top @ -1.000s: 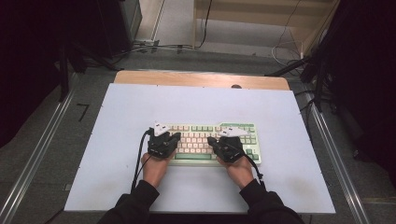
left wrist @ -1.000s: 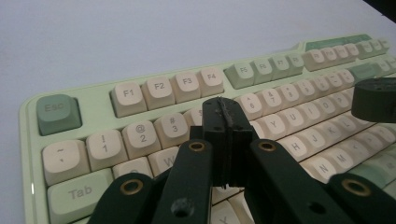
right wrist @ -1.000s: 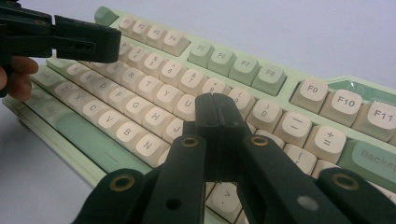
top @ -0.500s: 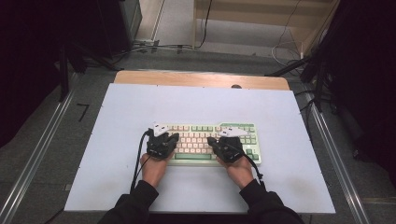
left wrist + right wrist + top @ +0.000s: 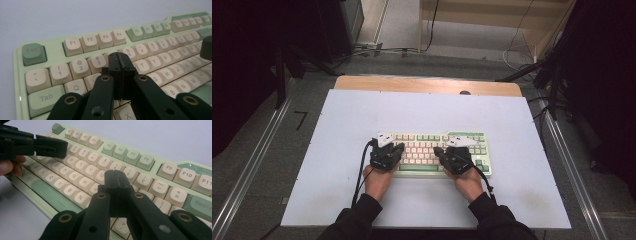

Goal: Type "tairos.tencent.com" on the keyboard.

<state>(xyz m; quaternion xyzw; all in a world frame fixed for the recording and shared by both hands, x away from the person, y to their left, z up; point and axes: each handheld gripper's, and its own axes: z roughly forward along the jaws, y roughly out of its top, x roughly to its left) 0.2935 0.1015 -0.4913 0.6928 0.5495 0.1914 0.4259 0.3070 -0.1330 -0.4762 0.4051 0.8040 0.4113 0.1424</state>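
A pale green keyboard (image 5: pixel 432 150) with cream and green keys lies on the white table top (image 5: pixel 422 110). My left gripper (image 5: pixel 387 146) hovers over its left half, and my right gripper (image 5: pixel 459 149) is over its right half. In the left gripper view the keyboard (image 5: pixel 75 65) spreads out below and the shut left gripper (image 5: pixel 120 58) points at the number row near the 4 key, with nothing between its jaws. In the right gripper view the right gripper (image 5: pixel 115 177) is shut and empty above the keyboard (image 5: pixel 140 170) near the U and I keys. The left gripper (image 5: pixel 50 147) shows at upper left there.
A wooden strip (image 5: pixel 427 85) borders the table's far edge. Metal rails (image 5: pixel 252 170) run along both sides, and cables lie on the floor beyond. The person's dark sleeves (image 5: pixel 357 222) come in from the bottom.
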